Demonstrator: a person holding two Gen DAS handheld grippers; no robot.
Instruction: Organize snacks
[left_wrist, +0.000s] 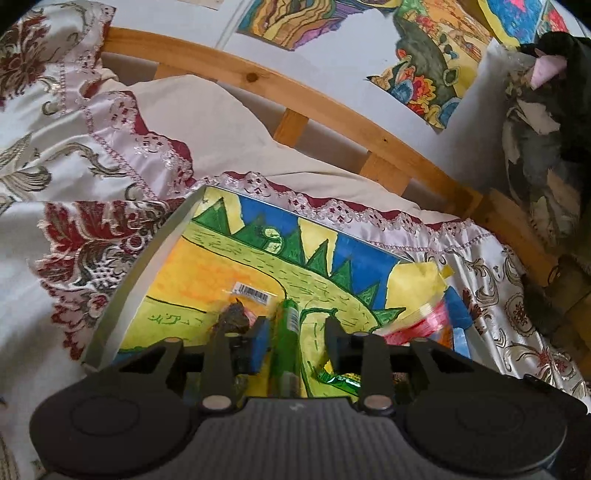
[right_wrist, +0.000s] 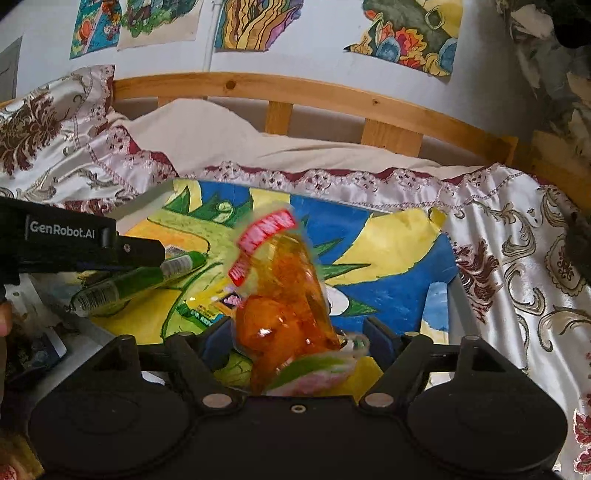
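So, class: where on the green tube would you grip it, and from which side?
Grip the green tube at mid-length, across its narrow width, coming from above. It lies flat on the painted tray, so its rounded sides are exposed; the ends offer little hold.

We see the orange snack bag (right_wrist: 284, 295) motion-blurred, its label unreadable; our right tool's body hides its lower end.
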